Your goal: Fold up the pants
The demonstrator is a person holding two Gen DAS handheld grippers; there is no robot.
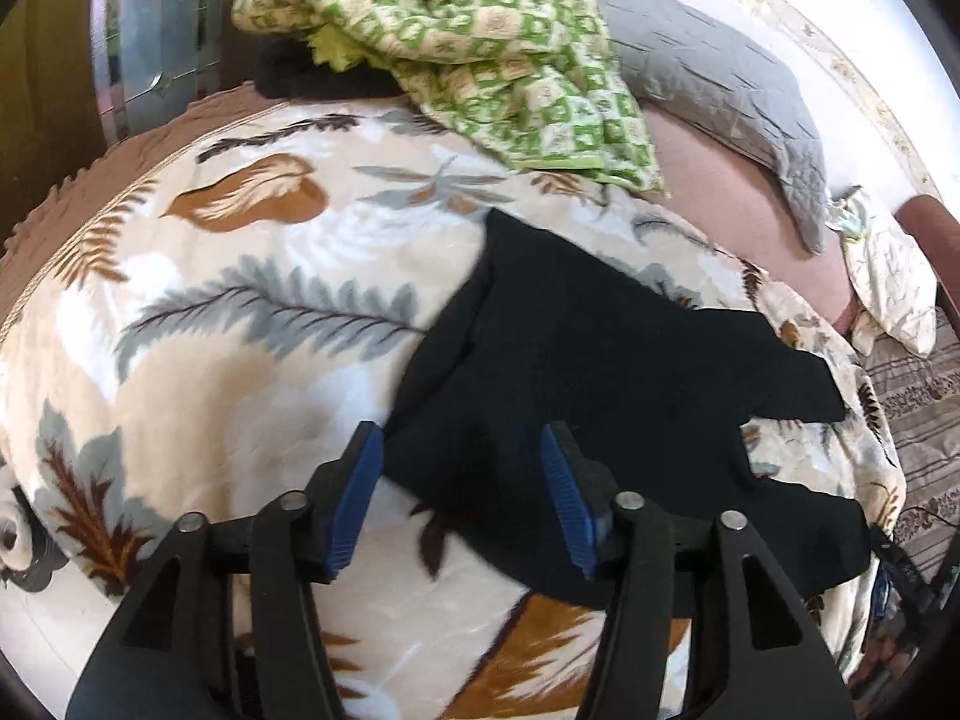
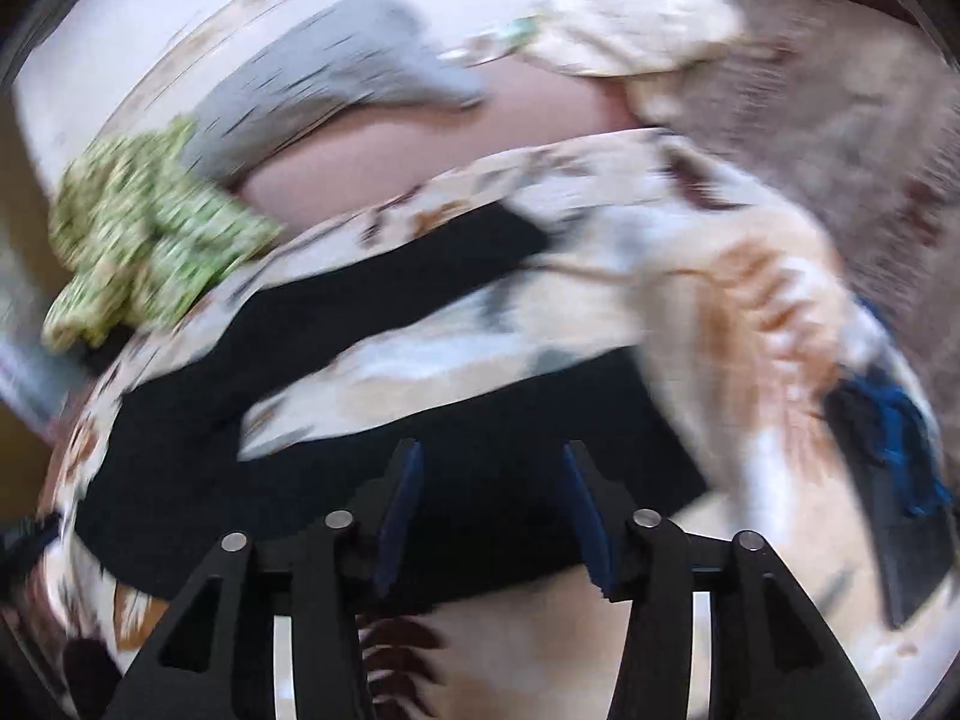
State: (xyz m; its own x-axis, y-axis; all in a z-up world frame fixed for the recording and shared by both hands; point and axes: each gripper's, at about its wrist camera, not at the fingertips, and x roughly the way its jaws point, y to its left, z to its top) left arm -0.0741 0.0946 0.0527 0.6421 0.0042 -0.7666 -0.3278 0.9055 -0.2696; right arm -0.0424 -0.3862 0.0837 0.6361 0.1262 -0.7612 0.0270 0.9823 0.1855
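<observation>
Black pants (image 1: 600, 372) lie spread on a leaf-patterned blanket (image 1: 240, 276) on a bed. In the left wrist view my left gripper (image 1: 462, 450) is open, its blue-padded fingers straddling the near edge of the pants. In the right wrist view, which is blurred by motion, the pants (image 2: 480, 468) lie with two legs apart, one leg running up to the right (image 2: 372, 300). My right gripper (image 2: 489, 468) is open above the nearer leg, holding nothing.
A green-checked quilt (image 1: 468, 42) and a grey pillow (image 1: 720, 96) lie at the bed's far side. A striped brown cover (image 1: 924, 396) lies to the right. A blue-and-black object (image 2: 888, 444) sits on the blanket at right.
</observation>
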